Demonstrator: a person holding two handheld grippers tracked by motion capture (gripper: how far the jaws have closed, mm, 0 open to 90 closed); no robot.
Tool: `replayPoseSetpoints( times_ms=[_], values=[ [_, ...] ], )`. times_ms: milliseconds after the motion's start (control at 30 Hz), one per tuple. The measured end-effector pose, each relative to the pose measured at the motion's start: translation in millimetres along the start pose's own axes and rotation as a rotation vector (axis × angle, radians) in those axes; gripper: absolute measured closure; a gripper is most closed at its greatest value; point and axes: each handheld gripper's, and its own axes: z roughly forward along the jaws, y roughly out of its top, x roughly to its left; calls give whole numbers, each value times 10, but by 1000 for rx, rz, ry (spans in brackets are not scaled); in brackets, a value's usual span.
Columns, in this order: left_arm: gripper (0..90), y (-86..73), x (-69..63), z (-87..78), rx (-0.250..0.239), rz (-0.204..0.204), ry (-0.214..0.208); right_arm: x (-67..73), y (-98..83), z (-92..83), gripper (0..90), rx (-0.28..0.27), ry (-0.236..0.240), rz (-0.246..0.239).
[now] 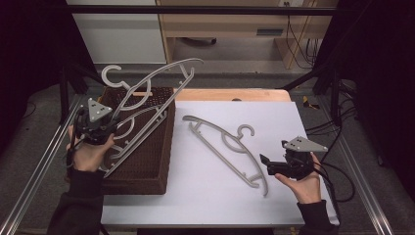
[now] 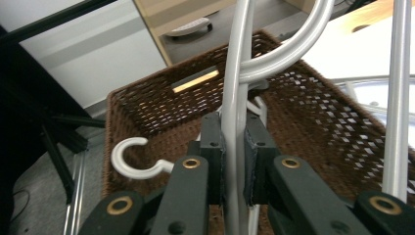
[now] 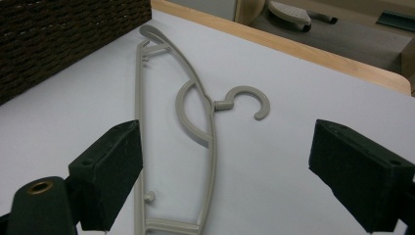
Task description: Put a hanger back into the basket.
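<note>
Hangers of thin grey plastic look light, stiff and slick. High view: the left gripper [image 1: 113, 117] holds one hanger [image 1: 147, 90] tilted over the wicker basket [image 1: 161, 161], where more hangers lie. Left gripper view: its fingers [image 2: 213, 147] are clenched on that hanger's bar. Right gripper view: released fingers [image 3: 110, 169] straddle the loose hanger [image 3: 195, 122] lying flat on the tabletop [image 3: 293, 147] beside the basket; its straight bar looks the best hold.

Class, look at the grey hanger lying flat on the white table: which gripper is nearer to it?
Right. The right gripper sits open beside the flat hanger near its lower end, not touching it. The left gripper is away over the brown basket, shut on another hanger.
</note>
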Motion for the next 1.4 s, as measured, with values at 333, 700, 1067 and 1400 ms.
replayPoseSetpoints(
  times_ms=[333,700,1067,1400],
  values=[
    [814,-152,231,132,50,-49,36,8,-3,7,122,-2,6,1],
    [813,-402,408,227,125,-34,72,20,-8,35,122,12,7,-3],
    [813,-556,485,233,184,-21,107,29,-9,46,121,19,7,2],
    [813,-688,530,233,226,-28,110,28,-9,61,121,19,7,0]
  ],
)
